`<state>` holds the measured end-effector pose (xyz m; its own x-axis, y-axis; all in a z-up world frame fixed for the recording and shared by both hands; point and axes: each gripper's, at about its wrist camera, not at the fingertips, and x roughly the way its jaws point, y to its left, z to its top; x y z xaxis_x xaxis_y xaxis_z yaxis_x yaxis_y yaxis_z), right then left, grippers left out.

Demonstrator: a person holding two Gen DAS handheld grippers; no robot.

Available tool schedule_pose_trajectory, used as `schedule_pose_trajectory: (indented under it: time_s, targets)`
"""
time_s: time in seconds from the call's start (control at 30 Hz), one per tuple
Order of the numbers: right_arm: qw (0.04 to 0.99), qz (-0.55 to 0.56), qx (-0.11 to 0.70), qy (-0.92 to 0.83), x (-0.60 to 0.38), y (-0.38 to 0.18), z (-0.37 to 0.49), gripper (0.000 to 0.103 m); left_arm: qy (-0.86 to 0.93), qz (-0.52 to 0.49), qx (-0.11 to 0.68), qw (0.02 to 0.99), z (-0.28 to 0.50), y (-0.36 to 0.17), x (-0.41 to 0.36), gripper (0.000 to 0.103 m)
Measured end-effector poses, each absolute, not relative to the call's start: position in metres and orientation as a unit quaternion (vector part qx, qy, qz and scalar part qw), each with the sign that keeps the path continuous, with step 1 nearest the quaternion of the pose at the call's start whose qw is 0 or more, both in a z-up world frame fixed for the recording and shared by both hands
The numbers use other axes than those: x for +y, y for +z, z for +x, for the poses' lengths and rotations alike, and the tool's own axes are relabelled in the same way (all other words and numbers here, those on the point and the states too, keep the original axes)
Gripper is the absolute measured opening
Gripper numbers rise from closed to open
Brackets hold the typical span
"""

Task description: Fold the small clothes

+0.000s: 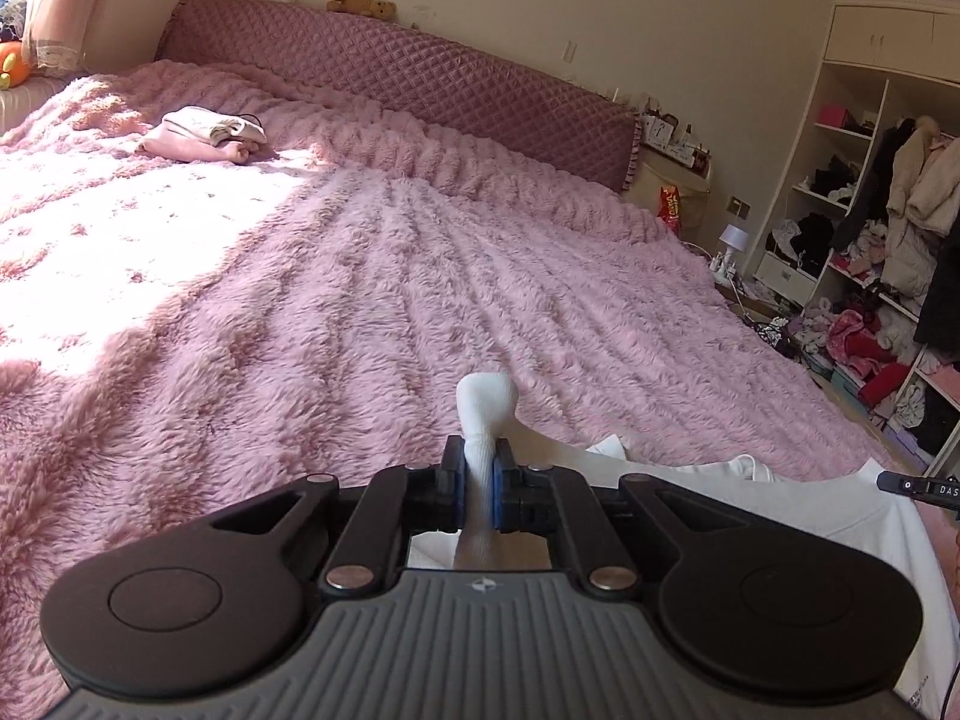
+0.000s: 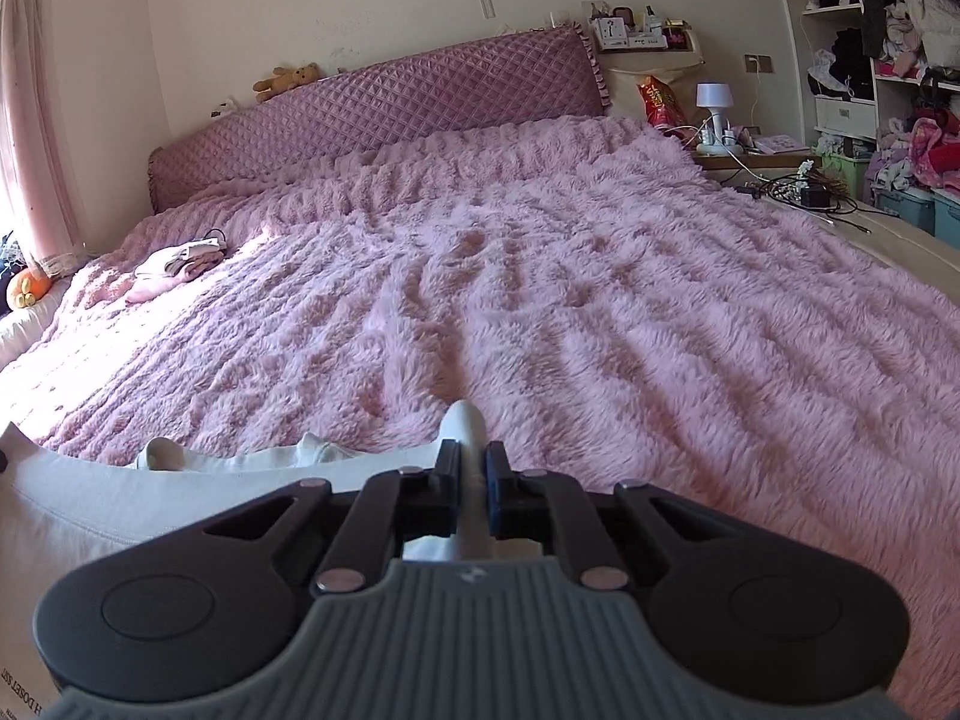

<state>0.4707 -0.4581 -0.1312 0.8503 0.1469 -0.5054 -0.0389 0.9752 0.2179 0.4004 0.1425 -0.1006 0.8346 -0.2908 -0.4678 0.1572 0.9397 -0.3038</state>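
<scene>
Both claws are clamped tight on white cloth, left claw (image 1: pixel 478 474) and right claw (image 2: pixel 474 474) pinching the shirt (image 1: pixel 780 510) at the bed's (image 2: pixel 540 276) lower edge, mid-fold by my read, needing an even carry-over next.

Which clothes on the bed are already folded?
The pink-and-cream pile far off near the headboard; the white shirt by the claws lies spread open.
</scene>
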Motion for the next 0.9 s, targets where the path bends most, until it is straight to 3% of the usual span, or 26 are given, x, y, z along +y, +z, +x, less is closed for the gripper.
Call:
schedule_pose_trajectory:
  time_s: [0.2, 0.3, 0.37, 0.43, 0.8, 0.9]
  targets:
    - [0.948, 0.092, 0.302, 0.033, -0.457, -0.165, 0.494, 0.006, -0.085, -0.12, 0.332, 0.932, 0.419, -0.141, 0.141, 0.009]
    - [0.948, 0.095, 0.304, 0.026, -0.461, -0.172, 0.493, 0.014, -0.079, -0.132, 0.341, 0.928, 0.417, -0.145, 0.146, 0.023]
    - [0.947, 0.111, 0.301, 0.03, -0.468, -0.169, 0.487, 0.024, -0.081, -0.15, 0.349, 0.922, 0.418, -0.14, 0.153, 0.026]
    - [0.947, 0.114, 0.296, 0.041, -0.473, -0.162, 0.477, 0.024, -0.09, -0.158, 0.346, 0.92, 0.413, -0.13, 0.158, 0.028]
    - [0.943, 0.12, 0.297, 0.096, -0.488, -0.116, 0.374, 0.028, -0.109, -0.167, 0.322, 0.925, 0.294, -0.082, 0.187, 0.037]
    - [0.943, 0.124, 0.294, 0.095, -0.486, -0.106, 0.338, 0.037, -0.105, -0.167, 0.332, 0.922, 0.261, -0.08, 0.188, 0.05]
